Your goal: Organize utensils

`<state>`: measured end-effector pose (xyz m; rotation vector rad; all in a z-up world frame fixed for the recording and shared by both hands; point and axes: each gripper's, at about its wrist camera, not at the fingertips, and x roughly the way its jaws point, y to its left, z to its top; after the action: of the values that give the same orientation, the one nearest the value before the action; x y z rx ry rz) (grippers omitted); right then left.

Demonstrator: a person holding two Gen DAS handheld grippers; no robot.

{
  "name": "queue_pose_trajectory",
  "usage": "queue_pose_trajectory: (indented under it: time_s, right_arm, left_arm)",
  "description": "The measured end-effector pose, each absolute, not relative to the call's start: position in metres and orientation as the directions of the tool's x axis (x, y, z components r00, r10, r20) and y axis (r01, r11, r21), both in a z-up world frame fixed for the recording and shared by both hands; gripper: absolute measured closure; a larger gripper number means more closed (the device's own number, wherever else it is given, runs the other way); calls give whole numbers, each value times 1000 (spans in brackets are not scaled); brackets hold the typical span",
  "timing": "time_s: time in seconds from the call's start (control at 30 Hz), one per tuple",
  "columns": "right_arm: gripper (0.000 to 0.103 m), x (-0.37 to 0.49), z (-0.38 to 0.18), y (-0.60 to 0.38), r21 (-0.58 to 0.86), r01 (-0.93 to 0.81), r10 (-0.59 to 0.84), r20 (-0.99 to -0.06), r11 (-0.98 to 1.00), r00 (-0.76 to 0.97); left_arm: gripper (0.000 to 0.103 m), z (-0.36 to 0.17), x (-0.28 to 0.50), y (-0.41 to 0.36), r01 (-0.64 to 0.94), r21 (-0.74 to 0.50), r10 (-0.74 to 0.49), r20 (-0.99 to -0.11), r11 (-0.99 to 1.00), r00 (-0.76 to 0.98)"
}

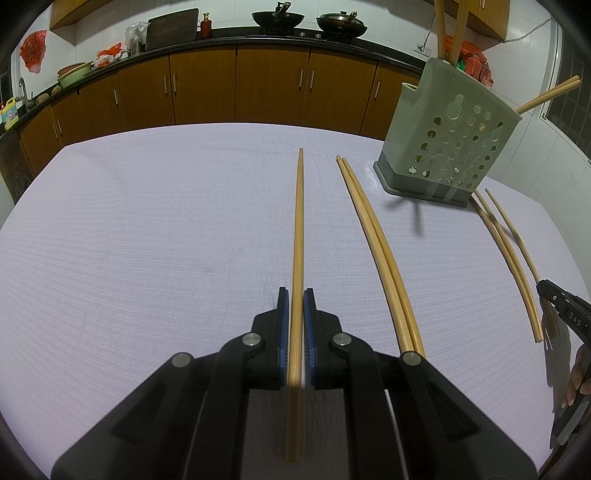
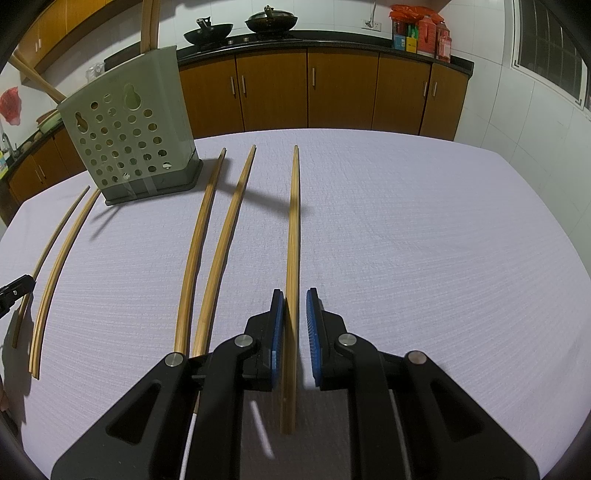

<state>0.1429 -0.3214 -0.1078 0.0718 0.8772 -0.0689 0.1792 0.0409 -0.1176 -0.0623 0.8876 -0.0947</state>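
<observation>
Lilac-clothed table [image 1: 147,221] bears holder [image 1: 443,147] and loose chopsticks [image 1: 376,236].

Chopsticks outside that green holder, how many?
6 wooden chopsticks: one in the left jaws, a pair right of it, two further right, one in the right jaws. More stand in the perforated green plastic holder.

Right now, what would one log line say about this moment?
left gripper: shut on chopstick | right gripper: shut on another chopstick | holder: upright on table

Kitchen: white tiled walls [image 2: 498,122]; brown wooden base cabinets [image 1: 236,86] under dark countertop [image 1: 221,37]; two woks [image 1: 277,18] on stove; barred window [image 2: 546,48]; lilac-clothed table [image 1: 147,221].
</observation>
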Motion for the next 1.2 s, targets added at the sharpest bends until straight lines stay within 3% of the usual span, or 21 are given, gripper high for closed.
queue_pose_trajectory:
  time_s: [0.33, 0.47, 0.6, 1.2]
  right_arm:
    - [89, 143, -108, -323, 56, 92, -16, -770, 994, 638]
    - [95, 140, -108, -327, 85, 95, 4, -767, 992, 642]
    - [95, 131, -97, -323, 42, 83, -26, -728, 996, 685]
    - [95, 116, 32, -329, 83, 70, -26, -446, 994, 895]
  left_arm:
    - [93, -115, 177, 39, 53, -95, -108, -770, 994, 629]
    - [95, -115, 172, 38, 59, -93, -110, -770, 994, 629]
    - [95, -108, 165, 40, 59, -69, -91, -758, 996, 646]
    - [96, 45, 144, 34, 158, -107, -190, -471, 982, 861]
